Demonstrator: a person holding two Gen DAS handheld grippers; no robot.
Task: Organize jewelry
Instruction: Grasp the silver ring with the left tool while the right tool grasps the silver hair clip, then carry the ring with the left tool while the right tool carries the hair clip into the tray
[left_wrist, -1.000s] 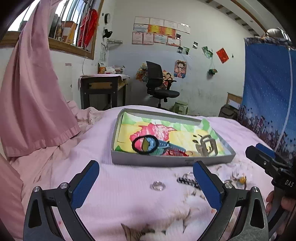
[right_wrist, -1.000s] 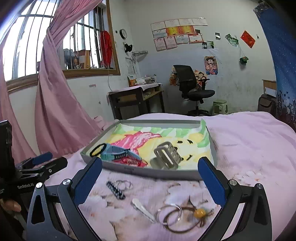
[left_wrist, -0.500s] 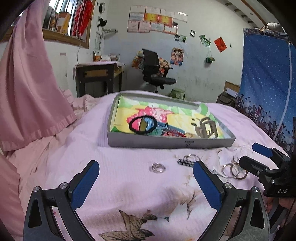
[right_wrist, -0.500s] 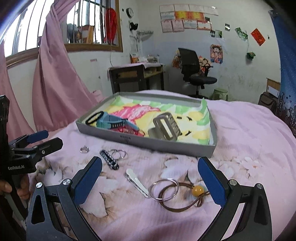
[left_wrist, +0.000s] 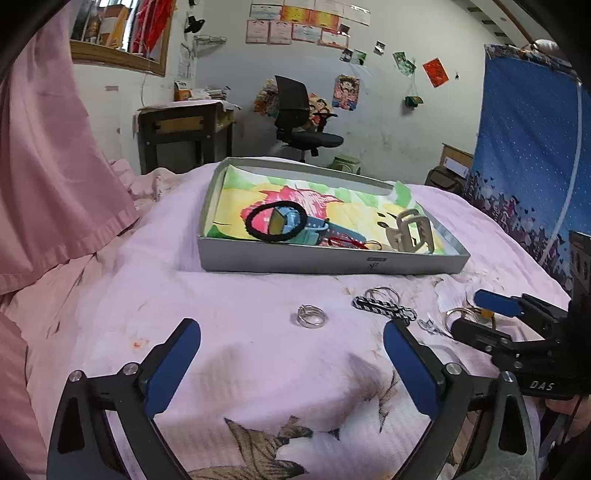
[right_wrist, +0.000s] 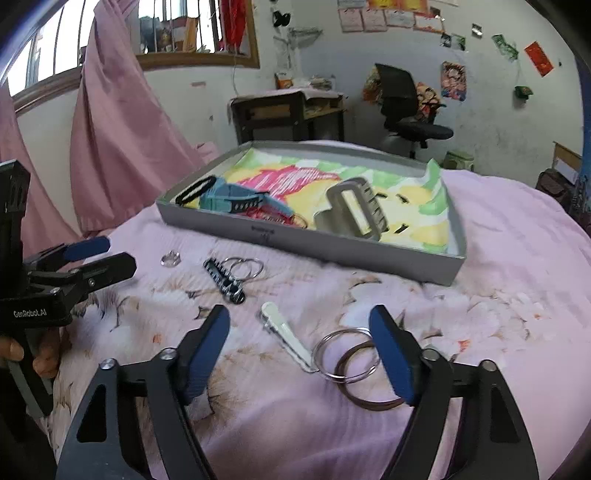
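Observation:
A grey tray (left_wrist: 325, 260) (right_wrist: 332, 245) with a colourful paper lining sits on the pink bed. It holds a black hair tie (left_wrist: 276, 221), a teal watch (right_wrist: 229, 199) and a beige claw clip (right_wrist: 351, 214). Loose on the bedspread lie a silver ring (left_wrist: 312, 316) (right_wrist: 170, 257), a black-and-white clip with key rings (left_wrist: 384, 308) (right_wrist: 225, 280), a white hair clip (right_wrist: 286, 332) and metal rings with a brown cord (right_wrist: 345, 356). My left gripper (left_wrist: 291, 363) (right_wrist: 99, 256) is open just short of the silver ring. My right gripper (right_wrist: 299, 352) (left_wrist: 471, 314) is closing its jaws, with the white hair clip and metal rings between them, untouched.
A pink curtain (left_wrist: 51, 155) hangs at the left of the bed. A desk (left_wrist: 184, 129) and black office chair (left_wrist: 299, 122) stand behind the tray. A blue patterned cloth (left_wrist: 532, 155) hangs at the right. A hand (right_wrist: 22, 358) holds the left gripper.
Both grippers have sunk and tipped down toward the bedspread, so the loose pieces lie closer. The right gripper's jaws have narrowed around the hair clip and rings.

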